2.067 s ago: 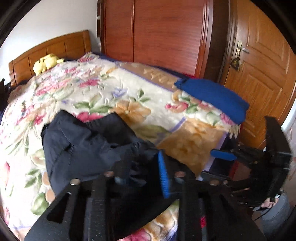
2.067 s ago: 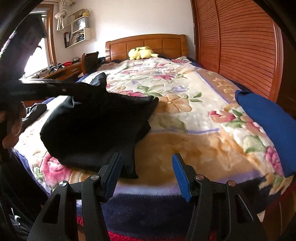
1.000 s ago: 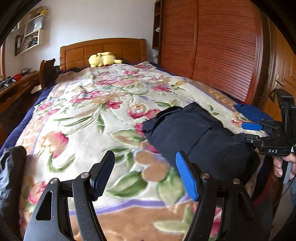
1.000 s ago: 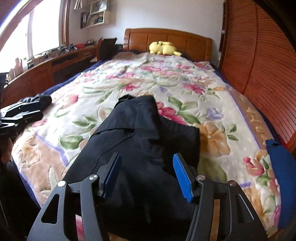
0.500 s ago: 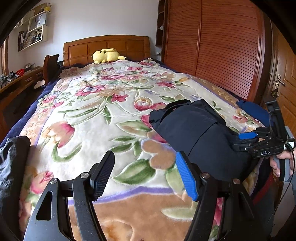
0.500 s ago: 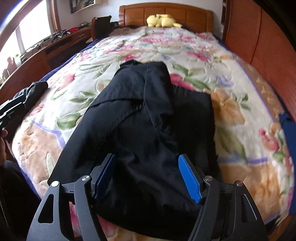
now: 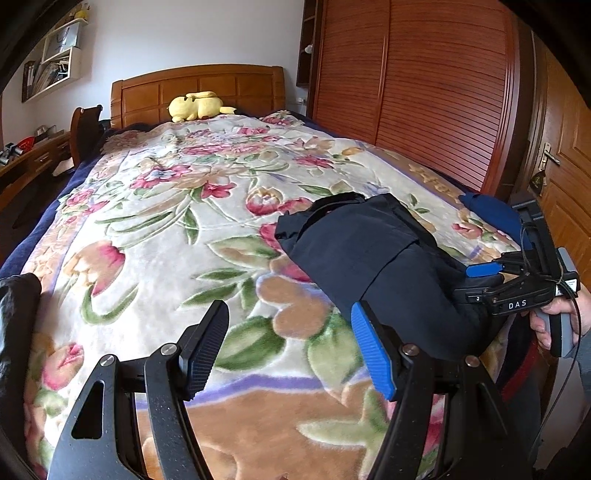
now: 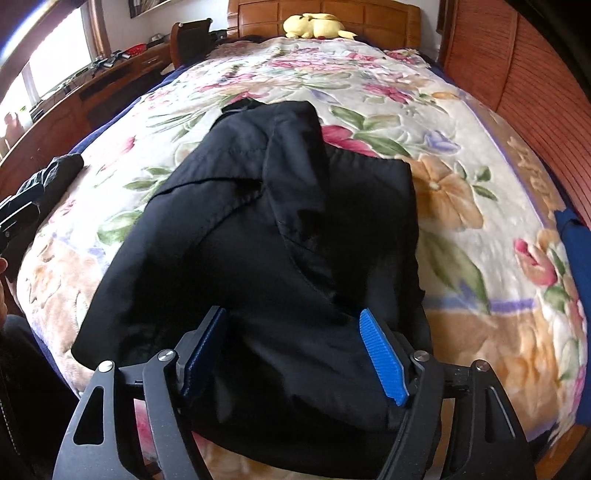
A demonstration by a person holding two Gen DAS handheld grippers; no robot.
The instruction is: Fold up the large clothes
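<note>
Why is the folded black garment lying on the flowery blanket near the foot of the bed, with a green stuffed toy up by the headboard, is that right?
Nearly. The stuffed toy is yellow, not green, as the right wrist view shows. The rest holds: the black garment lies on the flowery blanket.

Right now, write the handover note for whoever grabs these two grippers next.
Left gripper: open, holding nothing, over bare floral blanket near the foot of the bed.
Right gripper: open, its fingers straddling the near end of the black garment; not clamped.
The garment lies folded into a compact bundle on the blanket. A blue folded item sits at the bed's right edge; another dark garment lies at the left edge.
Done: the black garment looks folded.
Left: probably move it aside, then start on the dark garment.
</note>
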